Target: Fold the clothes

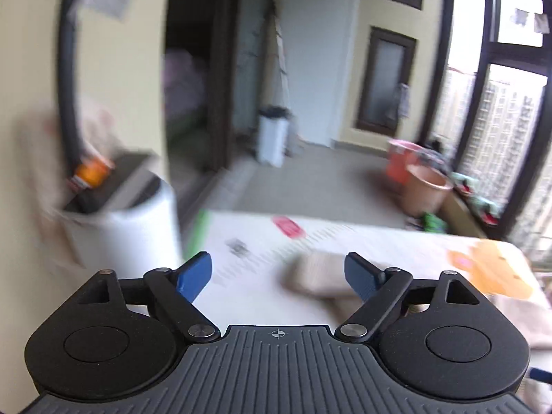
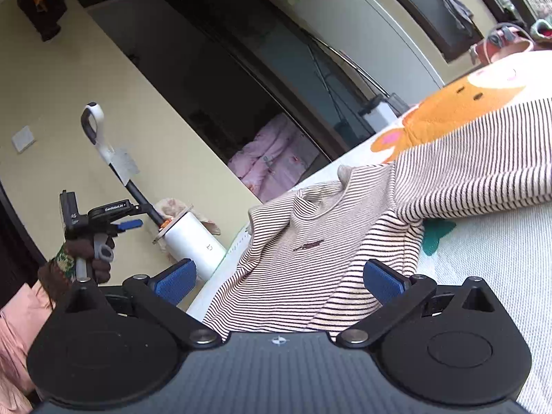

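At far left we see our left gripper (image 2: 132, 222) released, off the mat's (image 2: 483, 258) edge beside a white canister (image 2: 193, 245). The striped shirt (image 2: 310, 258) lies rumpled, sleeve folded across, between our right gripper's (image 2: 279, 281) spread, empty jaws.

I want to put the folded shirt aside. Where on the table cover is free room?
Free: the white cover right of the striped shirt, below its spread sleeve. Crowded: the far left edge, where the white cylinder stands beside the shirt.
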{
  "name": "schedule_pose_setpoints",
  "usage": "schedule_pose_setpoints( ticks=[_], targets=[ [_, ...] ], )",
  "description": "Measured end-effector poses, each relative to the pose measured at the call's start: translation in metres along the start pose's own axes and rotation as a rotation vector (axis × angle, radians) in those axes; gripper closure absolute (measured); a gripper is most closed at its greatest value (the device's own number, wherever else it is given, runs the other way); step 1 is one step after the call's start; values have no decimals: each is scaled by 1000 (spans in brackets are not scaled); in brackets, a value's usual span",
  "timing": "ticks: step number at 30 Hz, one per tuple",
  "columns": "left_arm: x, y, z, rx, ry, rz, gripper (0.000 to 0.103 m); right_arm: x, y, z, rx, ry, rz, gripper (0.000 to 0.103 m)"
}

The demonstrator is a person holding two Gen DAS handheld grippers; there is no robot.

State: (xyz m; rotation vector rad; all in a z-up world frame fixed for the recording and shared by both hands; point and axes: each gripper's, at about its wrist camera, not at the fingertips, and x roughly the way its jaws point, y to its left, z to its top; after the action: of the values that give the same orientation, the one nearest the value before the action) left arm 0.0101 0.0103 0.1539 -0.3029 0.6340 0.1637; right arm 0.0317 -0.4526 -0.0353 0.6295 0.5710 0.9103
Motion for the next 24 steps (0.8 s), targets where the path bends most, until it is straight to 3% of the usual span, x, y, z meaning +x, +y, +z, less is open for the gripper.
schedule_pose_setpoints(
  ticks=[3, 6, 7, 8, 10, 13, 17, 20, 24],
  targets=[
    [70, -5, -14, -265, 164, -159, 17, 4, -8, 2, 54, 16, -18, 0],
    [129, 3, -27, -519, 244, -179, 25, 3, -9, 1, 59, 14, -20, 0],
    [140, 4, -29, -556, 234, -163, 38, 3, -9, 0, 60, 12, -21, 0],
    [148, 7, -25, -576, 210, -149, 40, 4, -9, 0, 62, 10, -22, 0],
    [149, 8, -13, -528, 155, -107, 81, 5, -9, 0, 67, 6, -22, 0],
    [115, 15, -3, -373, 16, -54, 93, 5, -8, -1, 73, 1, -23, 0],
    [26, 19, 8, -68, -260, 118, 92, 8, -6, -2, 78, -5, -24, 0],
    [-36, 39, 4, 21, -368, 290, 83, 9, -5, -2, 79, -6, -25, 0],
    [-99, 59, -9, 40, -477, 444, 47, 13, -1, -1, 65, 10, -47, 0]
  ],
)
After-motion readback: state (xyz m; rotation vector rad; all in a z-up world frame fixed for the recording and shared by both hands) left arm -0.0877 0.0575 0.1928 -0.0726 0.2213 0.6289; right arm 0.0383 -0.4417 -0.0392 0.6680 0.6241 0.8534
